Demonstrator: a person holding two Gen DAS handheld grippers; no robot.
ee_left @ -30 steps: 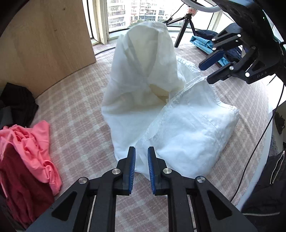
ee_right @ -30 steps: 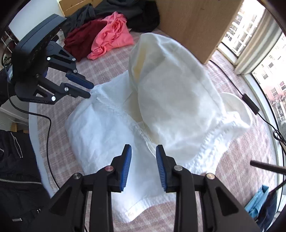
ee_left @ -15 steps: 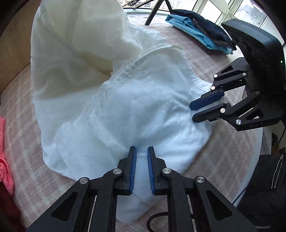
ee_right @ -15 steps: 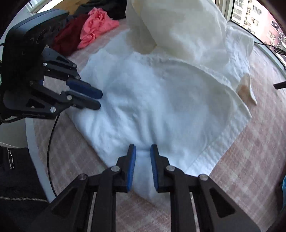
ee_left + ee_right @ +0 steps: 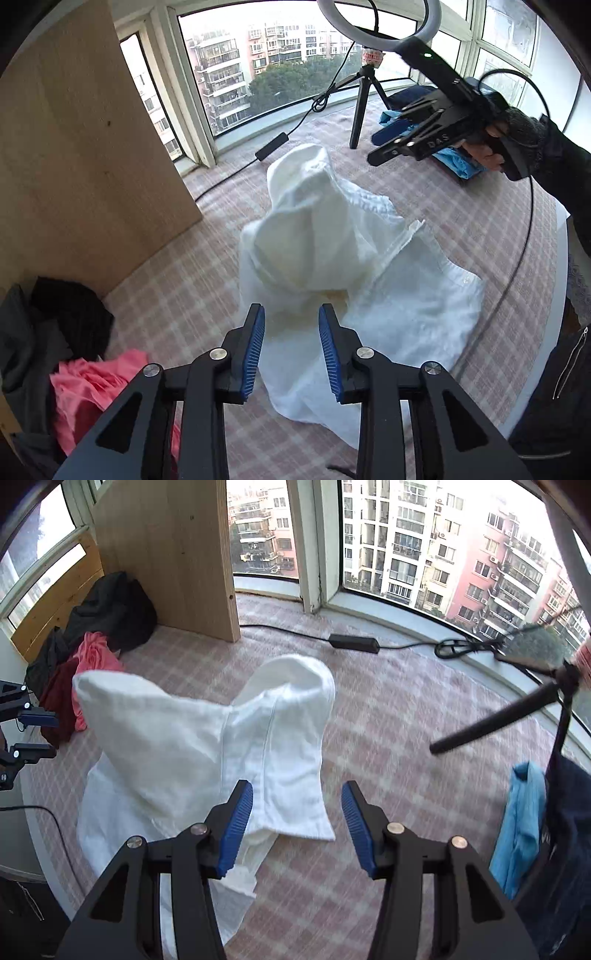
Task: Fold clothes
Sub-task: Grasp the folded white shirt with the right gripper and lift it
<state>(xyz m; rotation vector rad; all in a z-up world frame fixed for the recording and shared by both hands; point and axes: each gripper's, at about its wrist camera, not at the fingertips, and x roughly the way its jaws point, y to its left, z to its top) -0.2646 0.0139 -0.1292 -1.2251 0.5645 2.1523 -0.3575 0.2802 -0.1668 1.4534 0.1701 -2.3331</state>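
A white garment lies crumpled on the pink checked cloth of the table, part of it folded up in a hump; it also shows in the right wrist view. My left gripper is open and empty, raised above the garment's near edge. My right gripper is open and empty, above the garment's right edge. The right gripper also shows in the left wrist view, held high at the far right. The left gripper's fingers show at the left edge of the right wrist view.
A pile of pink, red and dark clothes lies left by a wooden panel. Blue and navy clothes sit at the right. A ring-light tripod and cables stand by the window.
Both grippers were nearly shut low on the white garment's edge. Now both are open and lifted back above it. The garment has dropped into a humped heap.
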